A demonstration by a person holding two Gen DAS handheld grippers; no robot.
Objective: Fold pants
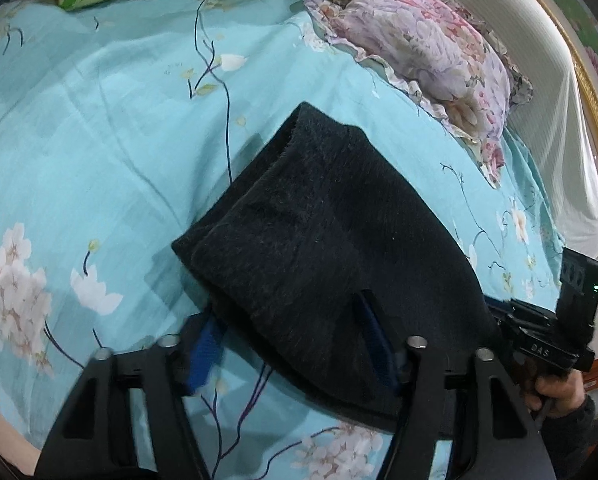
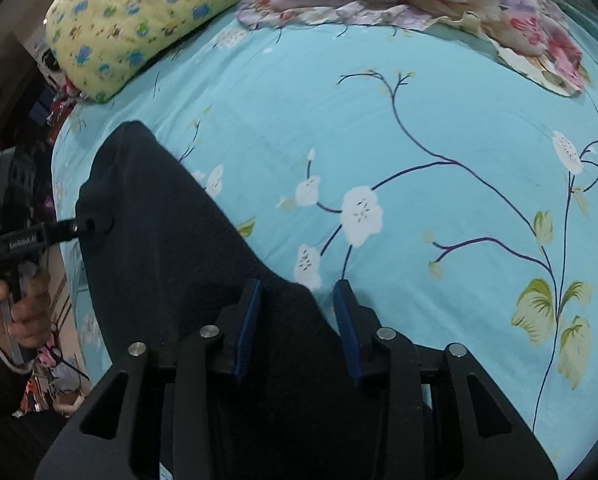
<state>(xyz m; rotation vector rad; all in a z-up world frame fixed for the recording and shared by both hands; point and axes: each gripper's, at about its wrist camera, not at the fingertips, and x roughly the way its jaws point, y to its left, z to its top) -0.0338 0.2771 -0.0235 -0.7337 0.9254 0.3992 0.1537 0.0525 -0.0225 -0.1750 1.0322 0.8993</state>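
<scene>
Turquoise cotton bedding (image 2: 439, 128), printed with white blossoms and thin dark branches, fills both views and lies mostly smooth, with soft creases at the left of the left wrist view.

Nearest the lens in the left wrist view, the left gripper (image 1: 295, 348) stands wide, its blue ribbed pads far apart; one finger pokes through a fold of the pants (image 1: 319, 248) while the other sits outside the cloth at the lower left, so nothing is pinched. The pants are dark, fuzzy knit, bunched into a thick wedge that runs from the lower right up to the frame's centre, ending in a rounded, folded edge.

In the right wrist view the right gripper (image 2: 297, 312) is also spread, blue pads parted, with the dark cloth (image 2: 171, 264) draped between and under them; it does not look clamped. The fabric rises toward the left of the frame, where the other tool's black tip meets it.

Open sheet stretches across the centre and right of that view. Farther up, a yellow cartoon-print pillow (image 2: 139, 24) sits at the upper left and a ruffled pink floral pillow (image 2: 439, 4) at the upper right. In the left wrist view a white padded headboard (image 1: 555, 112) with gold trim bounds the right edge.
</scene>
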